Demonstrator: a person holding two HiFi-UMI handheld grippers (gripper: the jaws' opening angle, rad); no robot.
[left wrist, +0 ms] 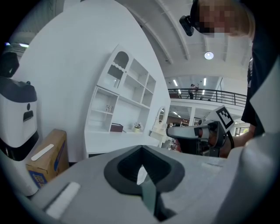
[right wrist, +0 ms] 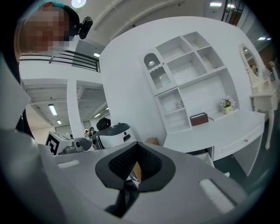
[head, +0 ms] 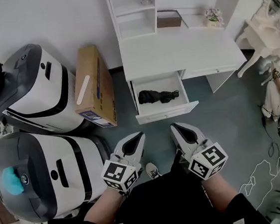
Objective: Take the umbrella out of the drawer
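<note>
Since the drawer (head: 166,113) stands pulled out from the white desk (head: 178,54), the folded black umbrella (head: 157,96) lies exposed inside it, crosswise on the drawer floor and open to a reach from above. The left gripper (head: 139,134) and right gripper (head: 175,127) hover side by side near the person, well short of the drawer front. The jaws of the 2 grippers are closed together and hold nothing, so 1 must open before any grasp

A lab hall is posing as a home room: a white shelved desk (head: 173,50) and mirrored dressing table (head: 265,19) are standing far right, bulky machines (head: 42,90) are crowding the left, a railed mezzanine (left wrist: 205,94) is running overhead.
</note>
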